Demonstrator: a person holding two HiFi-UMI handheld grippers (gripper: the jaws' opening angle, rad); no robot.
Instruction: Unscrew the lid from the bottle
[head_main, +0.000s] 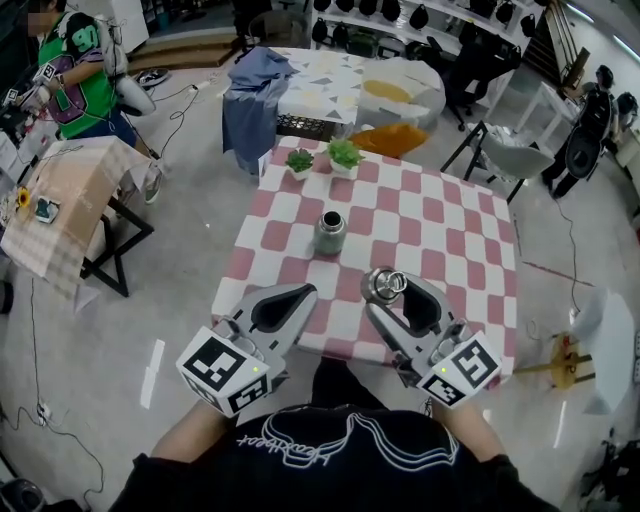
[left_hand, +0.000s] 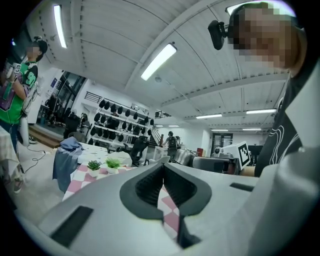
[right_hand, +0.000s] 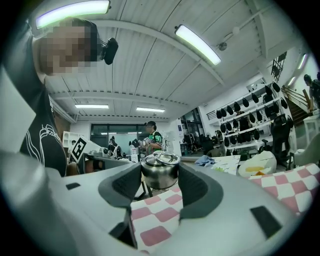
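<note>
Busy workshop all round. Far left, a person in a green jersey (head_main: 75, 80) next to a side table (head_main: 70, 200) under a beige cloth. Beyond the checked surface (head_main: 470, 260), another table with a blue cloth (head_main: 255, 95) slung over its corner. Off to the right, a white chair (head_main: 515, 160). Along the back wall, racks of dark helmets (left_hand: 112, 109).

Now the pink-and-white surface itself. At the far edge, two small potted plants (head_main: 344, 154), side by side, just behind the bottle's line. Near the middle, the bottle (head_main: 330, 232): steel, upright, mouth open, lid already off.

Down at the near edge, both tools level and pointing across the surface. Left tongs (head_main: 303, 293) shut tight, pad against pad, only checked cloth showing past the tips. Bottle ahead of them and a little to the right, well apart.

Right tongs (head_main: 388, 290) clamped on the lid (right_hand: 160, 169), a round steel cap with a ring handle on top, pinched from both sides right at the tips. Lid clear of the bottle, nearer the person and off to the bottle's right, with bare squares of the surface between the two.
</note>
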